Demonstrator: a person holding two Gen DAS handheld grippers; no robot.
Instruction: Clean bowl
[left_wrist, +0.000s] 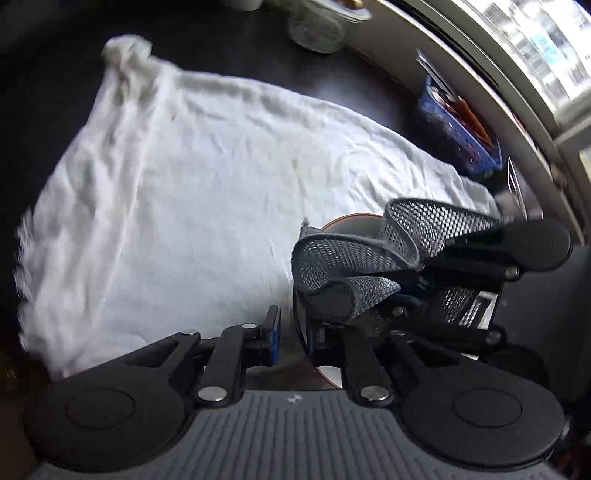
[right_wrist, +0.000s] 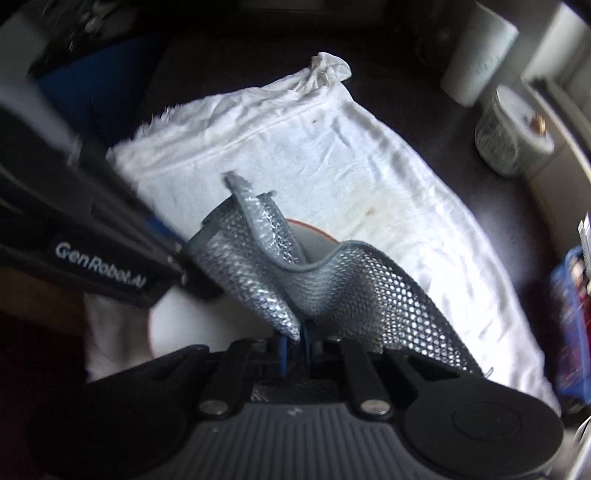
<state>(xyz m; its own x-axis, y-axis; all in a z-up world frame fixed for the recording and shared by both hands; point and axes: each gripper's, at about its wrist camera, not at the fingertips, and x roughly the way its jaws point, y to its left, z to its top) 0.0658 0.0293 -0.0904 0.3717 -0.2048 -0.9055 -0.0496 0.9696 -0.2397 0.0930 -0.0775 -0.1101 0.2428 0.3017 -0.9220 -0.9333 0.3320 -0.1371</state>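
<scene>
Right tool (right_wrist: 293, 347): the blue pads stand close together, clamped on the lower edge of a grey mesh scrubbing cloth (right_wrist: 295, 280). The cloth rises from the pads, folds over, and trails off to the right. Directly beyond it, the orange-rimmed edge of the bowl (right_wrist: 314, 236) shows, its inside grey-white; most of the bowl is hidden by the cloth.

Left tool (left_wrist: 293, 338): the fingers are set apart with the bowl's rim (left_wrist: 347, 221) between them. One pad appears to lie against the bowl wall; a firm grip cannot be confirmed. In this view the cloth (left_wrist: 351, 258) drapes over the bowl's mouth, with the right tool's dark fingers coming in from the right.

Bowl location: over the near edge of a white towel (left_wrist: 184, 184) spread on a dark worktop (left_wrist: 44, 74). A blue basket (left_wrist: 458, 133) and a glass jar (right_wrist: 509, 136) stand well apart from the work.

Assessment: the scrubbing step appears in hand, cloth at the bowl's opening. The next move likely calls for pressing the cloth onto the inner wall and sweeping round while the left tool steadies the rim.
</scene>
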